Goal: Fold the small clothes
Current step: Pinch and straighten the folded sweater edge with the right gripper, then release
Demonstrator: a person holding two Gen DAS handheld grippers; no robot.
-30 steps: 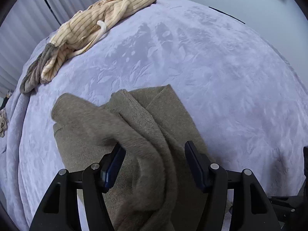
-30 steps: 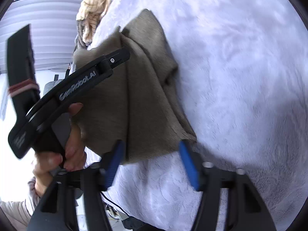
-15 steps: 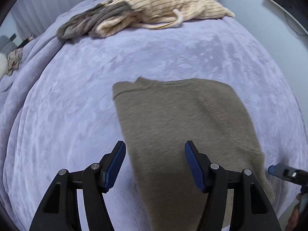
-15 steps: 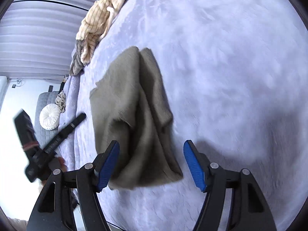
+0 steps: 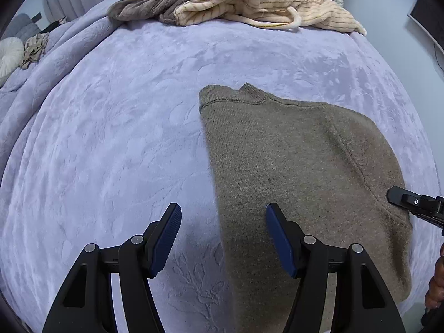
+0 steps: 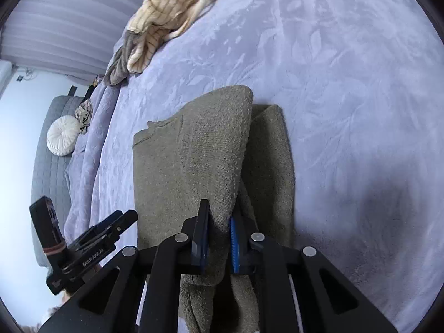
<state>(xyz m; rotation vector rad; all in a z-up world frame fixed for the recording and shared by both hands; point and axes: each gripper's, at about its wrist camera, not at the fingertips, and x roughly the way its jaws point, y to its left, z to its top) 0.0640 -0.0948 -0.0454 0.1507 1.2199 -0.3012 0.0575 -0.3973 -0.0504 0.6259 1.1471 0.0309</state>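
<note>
On the lavender bed, an olive sweater lay near the front edge, collar toward the far side, well apart from a heap of striped cream and grey clothes at the far edge. A second earlier the sweater had been bunched in soft folds beneath both tools; at this moment it lay spread flat in the left wrist view, its left edge straight. The left hand-held gripper hung over that edge with its jaws apart and nothing clamped, one pad over bare bedding and the other over knit, as it had stood throughout the preceding second. The right hand-held gripper, wide half a second before, was closing, and a raised fold of the sweater stood pinched between its blue pads. Beside that fold, to its right, a second layer lay flat on the bed. The change suggested that smoothing was finished and a folding step had begun: the right side or sleeve appeared ready to be carried across the body. A thick knit may slip from a shallow pinch, so the hold probably needed to stay firm during the carry.
</note>
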